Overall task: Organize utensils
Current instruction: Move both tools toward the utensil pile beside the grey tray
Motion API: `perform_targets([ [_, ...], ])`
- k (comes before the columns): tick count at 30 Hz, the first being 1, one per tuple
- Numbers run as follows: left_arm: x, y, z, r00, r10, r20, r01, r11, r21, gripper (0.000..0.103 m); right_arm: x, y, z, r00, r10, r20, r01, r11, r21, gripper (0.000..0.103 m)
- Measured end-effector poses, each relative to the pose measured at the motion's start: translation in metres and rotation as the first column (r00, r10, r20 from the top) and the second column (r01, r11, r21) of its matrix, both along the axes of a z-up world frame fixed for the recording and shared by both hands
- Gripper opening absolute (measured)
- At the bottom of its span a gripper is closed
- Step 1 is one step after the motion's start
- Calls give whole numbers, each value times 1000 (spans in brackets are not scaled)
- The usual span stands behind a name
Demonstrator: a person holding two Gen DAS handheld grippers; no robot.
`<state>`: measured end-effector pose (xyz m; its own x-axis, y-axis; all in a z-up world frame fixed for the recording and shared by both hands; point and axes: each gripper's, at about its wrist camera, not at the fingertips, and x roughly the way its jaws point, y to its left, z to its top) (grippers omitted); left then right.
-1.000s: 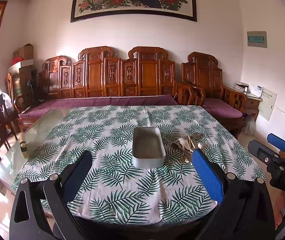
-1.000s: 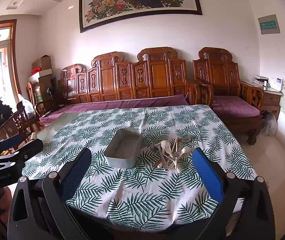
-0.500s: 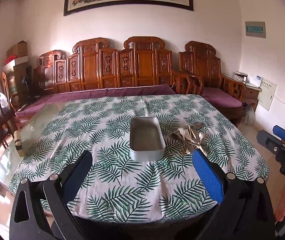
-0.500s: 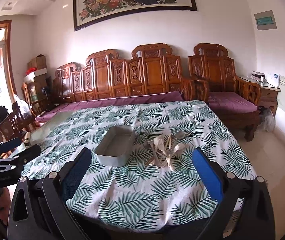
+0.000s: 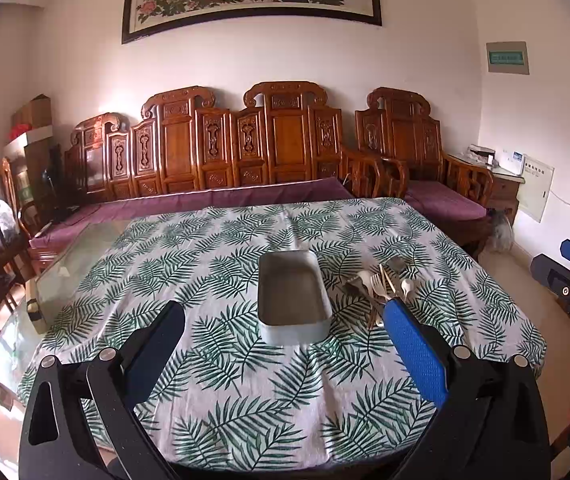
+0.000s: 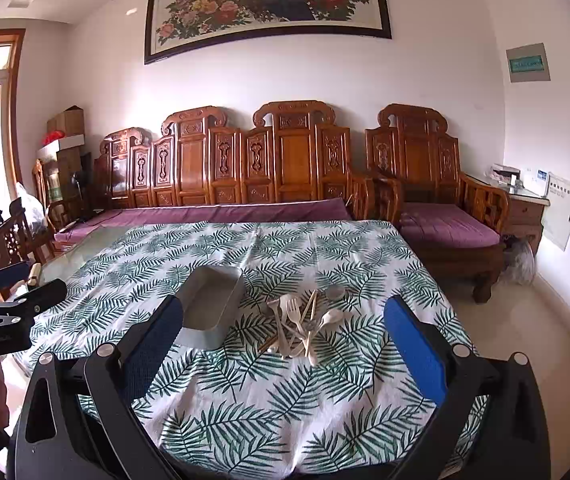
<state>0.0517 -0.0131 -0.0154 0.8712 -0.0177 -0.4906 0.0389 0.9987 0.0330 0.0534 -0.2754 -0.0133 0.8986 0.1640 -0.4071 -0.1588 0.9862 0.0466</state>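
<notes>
Here the bench (image 6: 245,400) carries a grey metal tray (image 6: 211,308), rigid and empty, with the utensils (image 6: 301,326) heaped just right of it: pale forks, spoons and thin sticks, probably light, stiff and slippery, best pinched mid-handle. Both the left claw (image 5: 285,344) and right claw (image 6: 281,340) gape wide, holding nothing, short of the heap
</notes>
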Motion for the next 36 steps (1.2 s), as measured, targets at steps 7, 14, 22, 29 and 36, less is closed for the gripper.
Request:
perform_targets([
  [7, 24, -10, -12, 998, -18, -52, 19, 1000, 18, 96, 15, -3, -9, 1000, 4, -10, -4, 1000, -25, 101],
  [14, 51, -25, -33, 994, -52, -101, 57, 997, 53, 96, 45, -14, -30, 999, 11, -51, -14, 998, -62, 101],
  [22, 86, -43, -63, 974, -112, -195, 128, 989, 73, 96, 94, -35, -68, 981, 52, -187, -70, 994, -89, 100],
  [29, 108, -65, -87, 946, -194, -261, 221, 972, 81, 96, 125, -48, -96, 952, 101, -290, -110, 994, -16, 74],
  [36, 155, -89, -108, 898, -235, -373, 263, 964, 25, 96, 174, -49, -111, 923, 151, -353, -150, 988, 30, 70],
])
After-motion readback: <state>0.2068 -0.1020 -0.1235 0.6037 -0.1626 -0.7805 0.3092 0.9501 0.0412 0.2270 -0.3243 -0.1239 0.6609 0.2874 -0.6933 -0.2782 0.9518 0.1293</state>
